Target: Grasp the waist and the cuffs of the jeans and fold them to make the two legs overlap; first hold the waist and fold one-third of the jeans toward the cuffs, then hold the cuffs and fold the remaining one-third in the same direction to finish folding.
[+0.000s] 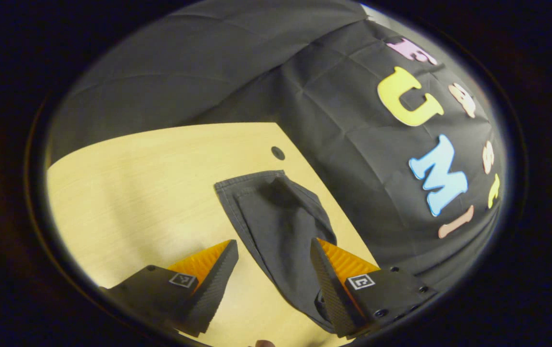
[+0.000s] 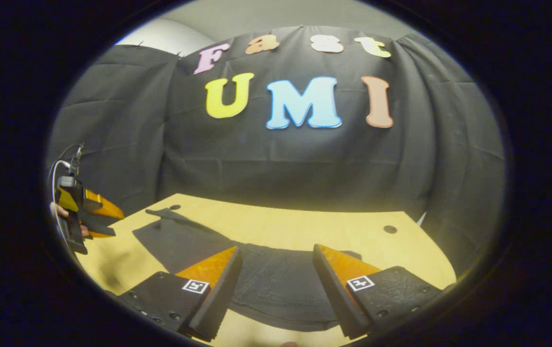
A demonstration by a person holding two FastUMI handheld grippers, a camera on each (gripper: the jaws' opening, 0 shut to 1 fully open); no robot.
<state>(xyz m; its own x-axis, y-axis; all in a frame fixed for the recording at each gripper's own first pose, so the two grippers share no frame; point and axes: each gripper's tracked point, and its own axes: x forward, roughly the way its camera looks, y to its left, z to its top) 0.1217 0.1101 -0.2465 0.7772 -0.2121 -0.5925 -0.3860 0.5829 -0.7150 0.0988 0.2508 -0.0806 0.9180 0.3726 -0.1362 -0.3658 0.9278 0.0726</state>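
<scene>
Dark grey jeans lie flat on the pale wooden table. In the left gripper view the cuff end of the jeans reaches away from me, one cuff corner turned up. My left gripper is open above that leg with nothing between its fingers. In the right gripper view the waist part of the jeans lies under my right gripper, which is open and holds nothing. The legs stretch off to the left there, toward the left gripper held by a hand.
The table has a small round hole near its far corner, and another hole appears in the right gripper view. The black cloth wall stands close behind the table's far edge.
</scene>
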